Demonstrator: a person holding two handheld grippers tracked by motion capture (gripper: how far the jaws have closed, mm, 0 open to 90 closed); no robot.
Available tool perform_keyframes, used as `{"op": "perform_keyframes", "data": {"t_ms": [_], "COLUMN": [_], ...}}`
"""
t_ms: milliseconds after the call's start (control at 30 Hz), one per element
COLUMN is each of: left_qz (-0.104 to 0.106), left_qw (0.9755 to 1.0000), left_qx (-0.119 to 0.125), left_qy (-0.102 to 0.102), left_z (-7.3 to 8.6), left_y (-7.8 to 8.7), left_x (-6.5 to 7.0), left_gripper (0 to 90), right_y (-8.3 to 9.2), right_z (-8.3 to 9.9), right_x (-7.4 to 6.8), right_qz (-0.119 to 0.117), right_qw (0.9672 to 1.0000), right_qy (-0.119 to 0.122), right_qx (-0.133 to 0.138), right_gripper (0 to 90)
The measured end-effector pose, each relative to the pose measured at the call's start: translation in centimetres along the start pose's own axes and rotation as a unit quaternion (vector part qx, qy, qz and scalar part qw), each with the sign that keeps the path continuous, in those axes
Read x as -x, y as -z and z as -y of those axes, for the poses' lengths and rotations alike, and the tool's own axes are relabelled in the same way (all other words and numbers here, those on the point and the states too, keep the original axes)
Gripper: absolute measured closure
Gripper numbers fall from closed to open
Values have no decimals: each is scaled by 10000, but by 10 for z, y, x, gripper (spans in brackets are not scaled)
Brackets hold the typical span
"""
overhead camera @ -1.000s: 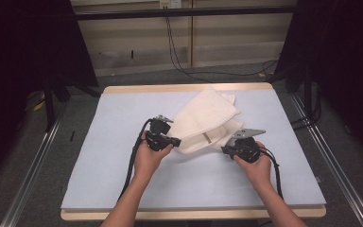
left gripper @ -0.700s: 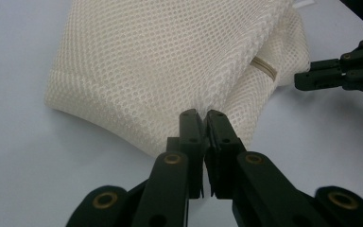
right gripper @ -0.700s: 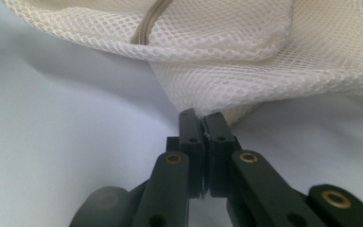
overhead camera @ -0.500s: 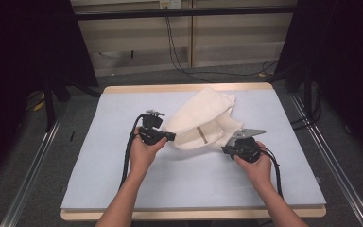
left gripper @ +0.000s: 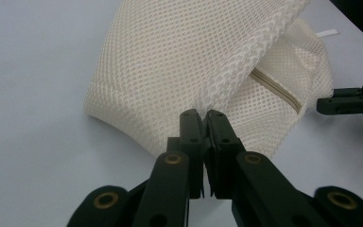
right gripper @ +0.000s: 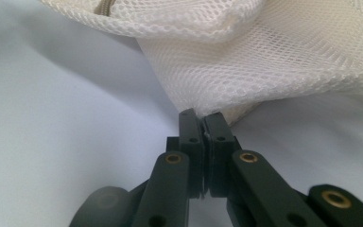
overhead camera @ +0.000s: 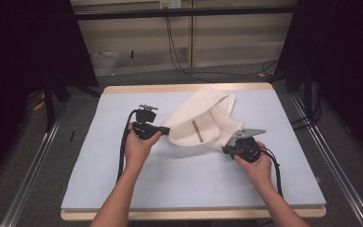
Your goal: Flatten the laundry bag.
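Leftward went the left hand-held gripper (overhead camera: 166, 131) (clamped on mesh bag (overhead camera: 203, 124)), forearm outstretched.

The mesh bag (right gripper: 264, 52) ran off the top and right edges of the right gripper view, so most of it was cut off there. Its zipper (right gripper: 105, 5) only poked in at the top edge. In the high view, the person's forearms got cropped at the bottom, and the bag's contents couldn't be made out.
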State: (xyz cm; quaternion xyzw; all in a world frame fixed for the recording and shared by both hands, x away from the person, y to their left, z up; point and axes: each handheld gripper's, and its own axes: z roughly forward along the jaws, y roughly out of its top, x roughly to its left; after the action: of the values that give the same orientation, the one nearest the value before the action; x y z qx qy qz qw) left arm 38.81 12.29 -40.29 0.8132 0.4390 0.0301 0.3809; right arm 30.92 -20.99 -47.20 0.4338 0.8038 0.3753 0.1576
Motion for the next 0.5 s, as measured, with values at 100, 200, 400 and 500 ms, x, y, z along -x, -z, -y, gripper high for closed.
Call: {"op": "perform_keyframes", "data": {"t_ms": [100,200,400,500], "left_qz": [-32,-15,-87,-146], "left_qw": [10000,10000,9997,9997], "left_qx": [-10,18,74,57], "left_qy": [3,80,193,195], "left_z": [0,-1,-2,-4], "left_y": [1,2,4,7], "left_x": [-3,-5,-11,-14], "left_gripper": [866,867,866,867], "right_y": [0,0,0,1], "right_z": [0,0,0,0], "right_x": [0,0,1,1], "right_qz": [0,2,-4,13], "right_qw": [10000,10000,10000,10000], "right_qy": [-8,-17,-25,-60], "right_qx": [-7,-6,-14,-41], "right_gripper": [876,876,876,876]}}
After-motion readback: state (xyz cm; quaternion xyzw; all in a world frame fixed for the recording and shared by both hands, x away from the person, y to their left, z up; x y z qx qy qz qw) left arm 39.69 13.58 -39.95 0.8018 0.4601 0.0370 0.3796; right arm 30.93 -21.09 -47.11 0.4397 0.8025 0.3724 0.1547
